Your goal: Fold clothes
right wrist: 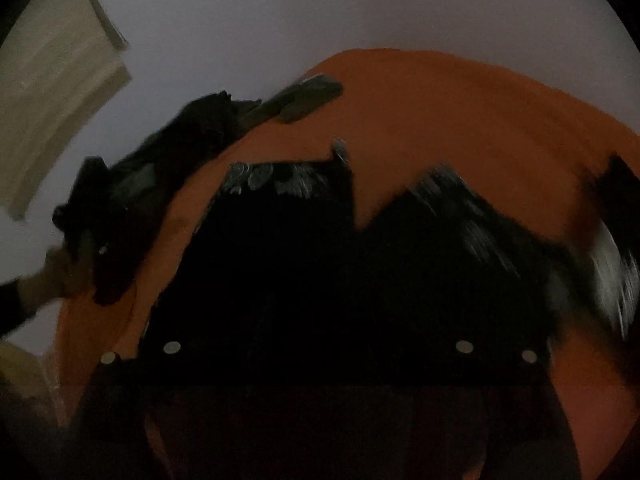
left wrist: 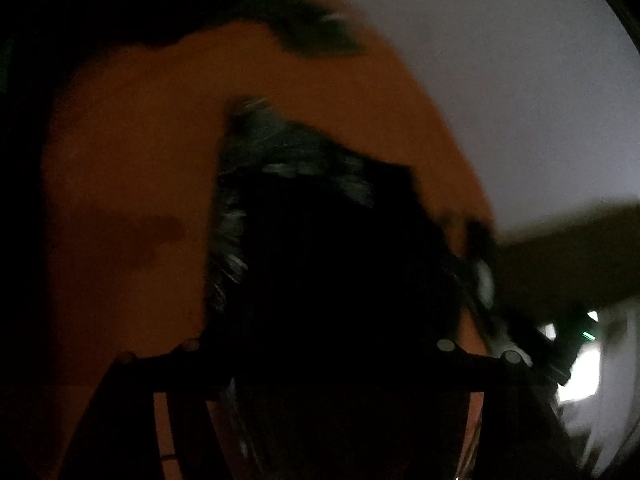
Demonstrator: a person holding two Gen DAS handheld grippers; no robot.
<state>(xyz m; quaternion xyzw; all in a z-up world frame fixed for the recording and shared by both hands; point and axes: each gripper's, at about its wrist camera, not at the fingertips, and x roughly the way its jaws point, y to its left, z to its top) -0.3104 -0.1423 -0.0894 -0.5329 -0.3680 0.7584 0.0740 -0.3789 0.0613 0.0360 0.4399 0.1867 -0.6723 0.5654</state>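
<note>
Black garment [right wrist: 304, 248], silver-printed, on the near middle of an orange table cover [right wrist: 440, 112]; lay bunched in two uneven peaks, not flat. Judged early in the job: showed no neat fold, needed smoothing and folding yet. Farther off, leftward, a grey-green flat piece [right wrist: 308, 96], perhaps already folded. At the left edge, left gripper [right wrist: 92, 216]; right gripper [left wrist: 520, 320] beside the garment. Could not tell whether either claw was spread or pinching cloth: too dark, too blurred.
</note>
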